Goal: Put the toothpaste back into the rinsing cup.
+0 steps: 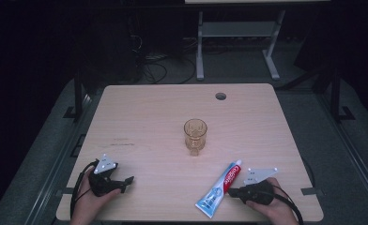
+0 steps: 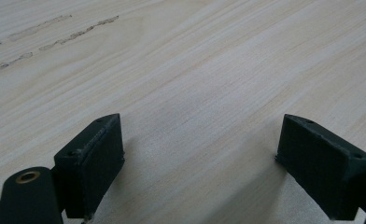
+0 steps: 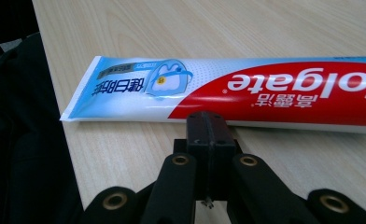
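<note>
The red, white and pale blue plastic toothpaste tube lies flat on the light wood-grain table, near the front edge at about five o'clock from the table's middle. Its white cap points toward one o'clock and its flat crimped tail toward seven o'clock, close to the table's near edge. In the right gripper view the tube runs across the frame with its printed lettering upside down and its crimped end at nine o'clock.

The right gripper, black with a grey three-cornered plate on top, sits at three o'clock from the tube, held in the person's right hand. Its jaws are pressed together with nothing between them, and their tips stand just beside the tube's long edge; whether they touch it is hard to tell from this angle.

At twelve o'clock from the tube, well apart and near the table's centre, stands an upright amber-tinted clear glass mug with its handle toward the person.

The left gripper, also black with a grey plate, rests at nine o'clock from the tube, well apart, near the front left corner in the person's left hand. Its jaws are spread wide over bare wood, pinching nothing.

A small round cable hole sits near the table's far edge.
</note>
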A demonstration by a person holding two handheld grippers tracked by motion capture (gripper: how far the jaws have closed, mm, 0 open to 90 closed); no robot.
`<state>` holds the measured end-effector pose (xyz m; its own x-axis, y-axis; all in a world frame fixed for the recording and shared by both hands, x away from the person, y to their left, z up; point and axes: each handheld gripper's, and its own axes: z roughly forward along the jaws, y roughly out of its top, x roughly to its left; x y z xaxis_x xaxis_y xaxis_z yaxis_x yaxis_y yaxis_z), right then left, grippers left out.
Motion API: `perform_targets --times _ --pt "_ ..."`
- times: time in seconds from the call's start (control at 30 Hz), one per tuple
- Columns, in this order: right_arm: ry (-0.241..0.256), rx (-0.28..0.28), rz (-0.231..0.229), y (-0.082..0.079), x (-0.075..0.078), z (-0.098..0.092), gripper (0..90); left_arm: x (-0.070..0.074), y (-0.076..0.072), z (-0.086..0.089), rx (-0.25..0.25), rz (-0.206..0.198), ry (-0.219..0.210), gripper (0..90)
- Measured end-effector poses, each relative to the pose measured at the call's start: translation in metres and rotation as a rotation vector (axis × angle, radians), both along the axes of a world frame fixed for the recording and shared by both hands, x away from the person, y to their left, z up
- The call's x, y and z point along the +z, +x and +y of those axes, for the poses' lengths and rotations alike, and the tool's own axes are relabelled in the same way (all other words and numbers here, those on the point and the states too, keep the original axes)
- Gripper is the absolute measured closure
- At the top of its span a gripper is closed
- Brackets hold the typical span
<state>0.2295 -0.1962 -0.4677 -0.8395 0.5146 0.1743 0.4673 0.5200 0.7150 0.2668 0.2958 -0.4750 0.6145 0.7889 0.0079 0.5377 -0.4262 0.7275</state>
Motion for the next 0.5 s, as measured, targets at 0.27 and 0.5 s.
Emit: perform_targets --times 0.27,0.5 --pt "-0.004 0.018 -0.005 0.002 0.001 0.007 89.9 0.0 0.0 0.0 0.0 0.0 0.0 13.5" --pt "-0.004 0.03 -0.013 0.004 0.002 0.012 89.9 0.0 0.0 0.0 0.0 0.0 0.0 13.5"
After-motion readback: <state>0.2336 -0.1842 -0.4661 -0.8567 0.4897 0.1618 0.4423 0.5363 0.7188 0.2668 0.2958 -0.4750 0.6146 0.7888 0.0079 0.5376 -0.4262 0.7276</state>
